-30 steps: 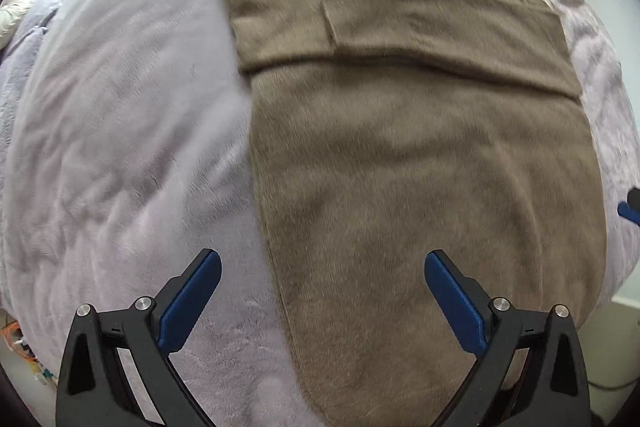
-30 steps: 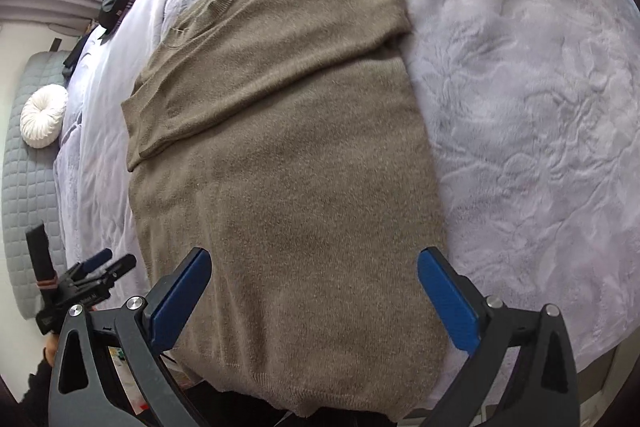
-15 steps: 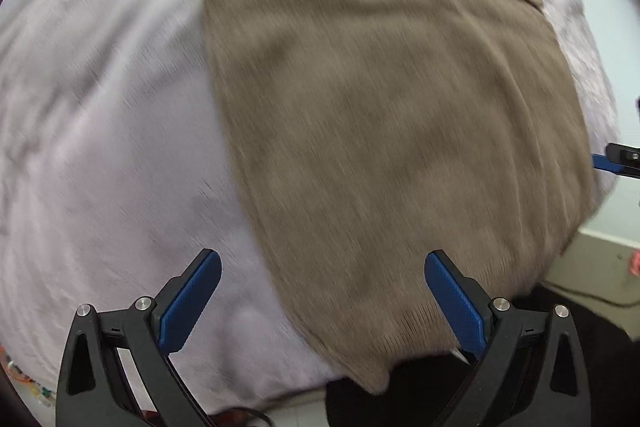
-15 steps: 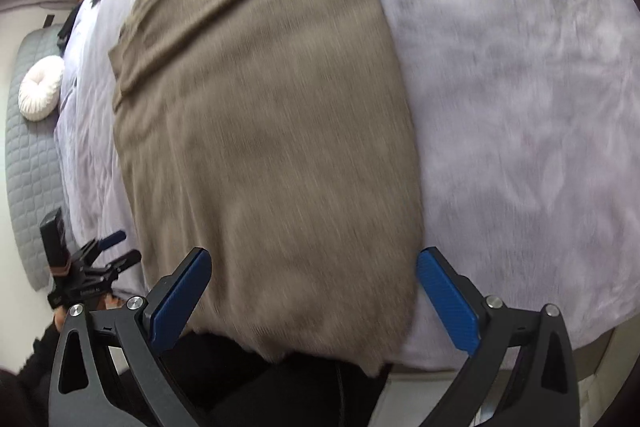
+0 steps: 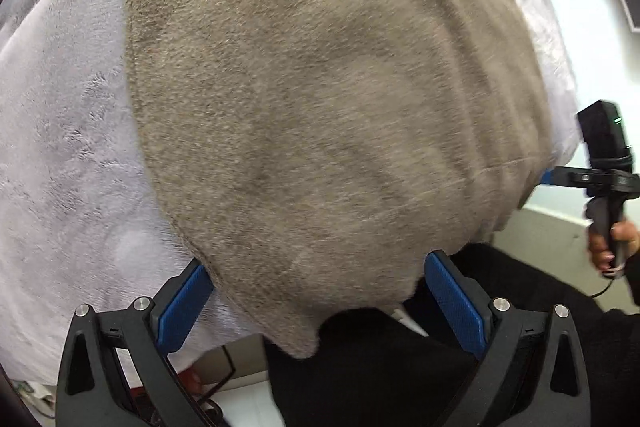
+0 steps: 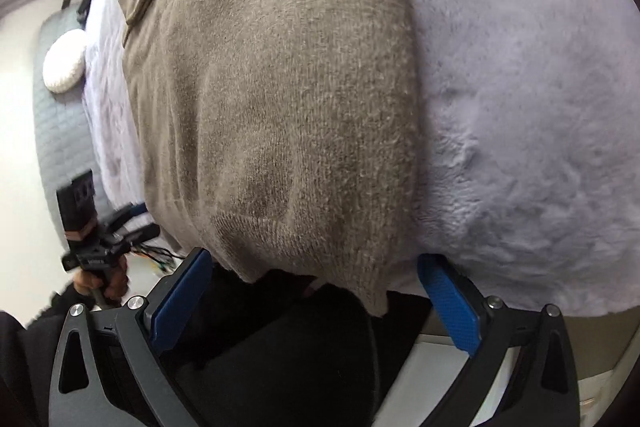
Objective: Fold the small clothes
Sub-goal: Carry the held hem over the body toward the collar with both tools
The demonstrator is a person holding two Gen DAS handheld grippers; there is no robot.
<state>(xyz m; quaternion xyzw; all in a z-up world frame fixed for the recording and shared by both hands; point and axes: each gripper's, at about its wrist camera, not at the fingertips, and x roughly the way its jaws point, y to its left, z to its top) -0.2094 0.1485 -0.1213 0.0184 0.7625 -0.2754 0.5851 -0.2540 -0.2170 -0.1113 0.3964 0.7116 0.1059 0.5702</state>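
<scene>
The left gripper [image 5: 316, 301] is spread wide and holds nothing; its blue pads [image 5: 182, 307] straddle the left corner of the sweater's hem. The right gripper [image 6: 312, 303] is likewise wide and empty, its pads bracketing the right corner of the same hem.

The sweater [image 5: 320, 87] lies lengthwise on the bedspread [image 5: 60, 147], with a folded sleeve layer at the far end and the hem hanging slightly over the near bed edge.

Step in hand, by judgement: seize both hem corners for a fold toward the collar.
- Take each corner with both knit layers between the pads, a little inboard of the edge.
- Close both grippers at a matching depth so the hem stays straight.
- Lift just enough to clear the plush bedspread, which is likely to drag the knit.

View differences:
- The left wrist view shows the right gripper beyond the sweater's right edge, held by a hand [image 5: 610, 243].
- The right wrist view shows the left gripper past the opposite edge, a round white cushion [image 6: 64, 61] and a quilted grey headboard [image 6: 56, 123].
</scene>
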